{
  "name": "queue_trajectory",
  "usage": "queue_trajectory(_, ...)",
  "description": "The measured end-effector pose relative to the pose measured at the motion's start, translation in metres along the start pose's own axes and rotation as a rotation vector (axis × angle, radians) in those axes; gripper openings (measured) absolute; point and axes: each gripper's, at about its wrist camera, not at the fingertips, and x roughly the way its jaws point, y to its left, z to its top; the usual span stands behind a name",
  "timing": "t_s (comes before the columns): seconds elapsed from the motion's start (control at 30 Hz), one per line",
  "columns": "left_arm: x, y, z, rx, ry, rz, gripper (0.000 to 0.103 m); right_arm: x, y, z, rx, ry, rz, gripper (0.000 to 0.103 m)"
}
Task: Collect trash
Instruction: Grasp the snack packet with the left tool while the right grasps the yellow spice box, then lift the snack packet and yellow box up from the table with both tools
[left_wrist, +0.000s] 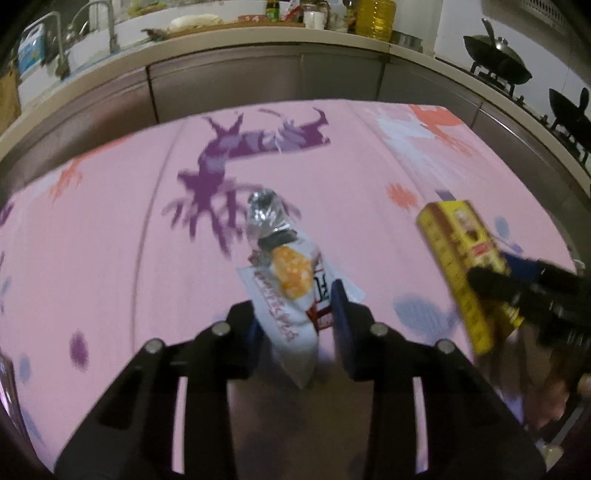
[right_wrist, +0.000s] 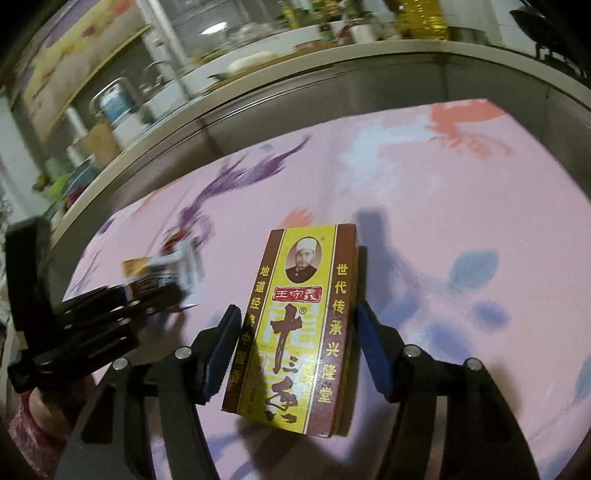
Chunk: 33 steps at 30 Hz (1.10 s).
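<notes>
A crumpled white snack wrapper (left_wrist: 291, 284) with an orange picture and a silver twisted end sits between the fingers of my left gripper (left_wrist: 295, 325), which is shut on it above the pink tablecloth (left_wrist: 110, 240). A yellow and brown spice box (right_wrist: 295, 328) with a man's portrait is held between the blue pads of my right gripper (right_wrist: 295, 332), lifted above the cloth. The box (left_wrist: 465, 258) and right gripper (left_wrist: 517, 291) show at the right of the left wrist view. The left gripper (right_wrist: 155, 291) with the wrapper (right_wrist: 177, 269) shows at the left of the right wrist view.
The pink floral cloth covers a table (right_wrist: 480, 221) in front of a kitchen counter (left_wrist: 258, 40) with bottles, a sink tap and a cutting board. Two black woks (left_wrist: 495, 55) stand on a stove at the far right.
</notes>
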Motion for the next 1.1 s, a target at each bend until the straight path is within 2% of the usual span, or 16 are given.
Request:
queue_trajectory(0.2,-0.026,-0.003,-0.040,-0.045,0.002,-0.015,0.033,-0.029,0.035,-0.050,-0.051,0.011,0.003,0.061)
queue_trajectory(0.37,-0.043,-0.002,-0.066,-0.081,0.003,-0.039,0.033,-0.040,0.049,-0.069,-0.094,0.011,-0.033,0.061)
queue_trajectory(0.43,-0.049,0.001,-0.074,-0.093,-0.001,-0.036,0.033,-0.040,0.052,-0.074,-0.103,0.015,-0.044,0.065)
queue_trajectory(0.53,-0.057,0.009,-0.081,-0.114,-0.009,-0.026,0.043,-0.041,0.054,-0.079,-0.096,0.021,-0.050,0.076)
queue_trajectory(0.6,-0.062,0.015,-0.082,-0.132,-0.025,-0.015,0.062,-0.045,0.054,-0.080,-0.079,0.005,-0.048,0.080)
queue_trajectory(0.63,-0.066,0.019,-0.081,-0.142,-0.038,-0.010,0.065,-0.046,0.054,-0.081,-0.073,0.001,-0.043,0.081)
queue_trajectory(0.77,-0.070,0.028,-0.075,-0.156,-0.046,-0.005,0.067,-0.050,0.056,-0.084,-0.080,-0.008,-0.047,0.082)
queue_trajectory(0.87,-0.067,0.029,-0.074,-0.170,-0.031,0.007,0.074,-0.049,0.057,-0.087,-0.092,-0.005,-0.071,0.082)
queue_trajectory(1.1,-0.058,0.014,-0.076,-0.121,-0.001,0.091,0.074,-0.043,0.061,-0.093,-0.119,-0.001,-0.093,0.083)
